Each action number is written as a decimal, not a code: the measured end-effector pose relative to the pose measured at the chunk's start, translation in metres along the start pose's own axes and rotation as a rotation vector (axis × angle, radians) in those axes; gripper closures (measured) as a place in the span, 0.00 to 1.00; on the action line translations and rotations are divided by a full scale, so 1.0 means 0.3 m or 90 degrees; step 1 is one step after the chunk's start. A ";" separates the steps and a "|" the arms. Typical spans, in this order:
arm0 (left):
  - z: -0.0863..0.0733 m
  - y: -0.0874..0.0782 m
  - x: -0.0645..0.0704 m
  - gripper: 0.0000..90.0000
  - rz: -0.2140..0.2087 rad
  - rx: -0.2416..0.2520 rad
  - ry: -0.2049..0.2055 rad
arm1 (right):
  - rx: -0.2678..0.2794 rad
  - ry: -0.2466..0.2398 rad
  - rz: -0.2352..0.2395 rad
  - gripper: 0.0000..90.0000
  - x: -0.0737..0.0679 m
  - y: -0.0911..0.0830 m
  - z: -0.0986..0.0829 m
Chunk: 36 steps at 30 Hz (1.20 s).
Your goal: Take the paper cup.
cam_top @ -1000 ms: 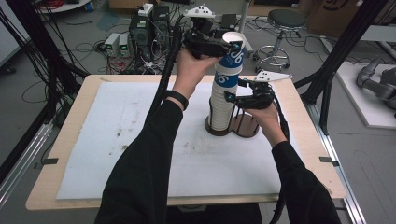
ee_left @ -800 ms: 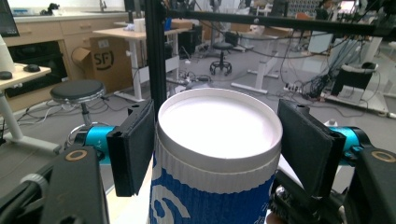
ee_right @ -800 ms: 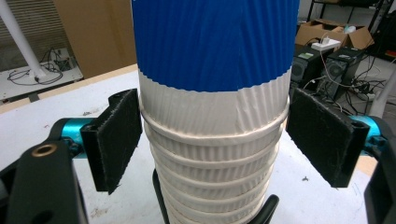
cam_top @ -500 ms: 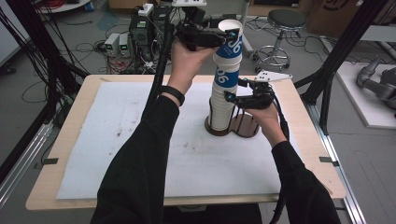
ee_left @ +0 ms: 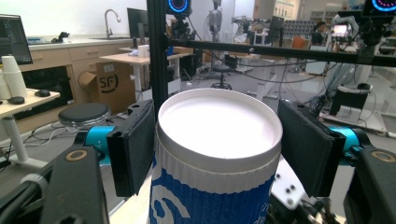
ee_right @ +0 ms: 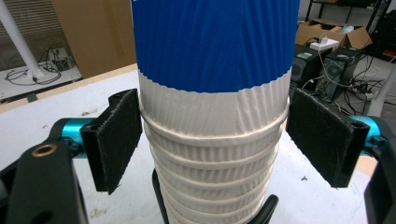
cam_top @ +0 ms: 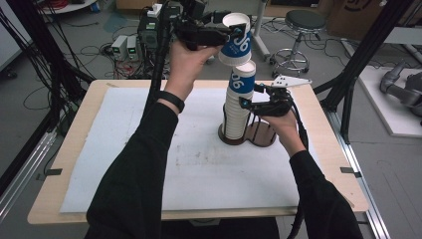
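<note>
A blue-and-white paper cup (cam_top: 236, 41) hangs tilted just above a tall stack of the same cups (cam_top: 238, 112). My left gripper (cam_top: 227, 31) is shut on that cup near its rim; in the left gripper view both pads (ee_left: 135, 144) press the cup (ee_left: 219, 154) from either side. The stack stands in a dark wire holder (cam_top: 262, 135) on the table. My right gripper (cam_top: 250, 103) is closed around the stack's upper part; in the right gripper view its pads (ee_right: 114, 135) touch the white ribbed stack (ee_right: 212, 154) below a blue cup (ee_right: 215, 42).
A white mat (cam_top: 199, 169) covers most of the wooden table (cam_top: 94, 97). Black frame posts (cam_top: 356, 64) rise at the table's right and left. Boxes, cables and a stool (cam_top: 298, 22) stand on the floor beyond the far edge.
My left gripper has risen with the top cup, pulling it off the stack and tilting it. The right gripper has stayed on the stack.
</note>
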State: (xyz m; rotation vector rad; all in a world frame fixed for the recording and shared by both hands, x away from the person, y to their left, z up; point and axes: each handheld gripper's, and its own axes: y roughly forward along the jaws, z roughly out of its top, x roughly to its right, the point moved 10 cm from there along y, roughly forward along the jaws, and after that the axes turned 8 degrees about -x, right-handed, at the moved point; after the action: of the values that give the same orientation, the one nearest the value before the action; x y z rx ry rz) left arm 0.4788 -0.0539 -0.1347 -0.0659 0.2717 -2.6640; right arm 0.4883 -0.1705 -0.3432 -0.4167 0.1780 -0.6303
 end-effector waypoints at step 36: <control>-0.452 -0.270 0.113 0.33 0.017 -0.050 -0.034 | -0.005 -0.003 -0.012 0.21 -0.006 0.004 0.000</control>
State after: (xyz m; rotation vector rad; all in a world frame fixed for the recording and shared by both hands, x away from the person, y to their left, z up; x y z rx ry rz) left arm 0.4004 0.0262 -0.2510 -0.1568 0.3583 -2.6197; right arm 0.4874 -0.1685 -0.3437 -0.4282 0.1731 -0.6472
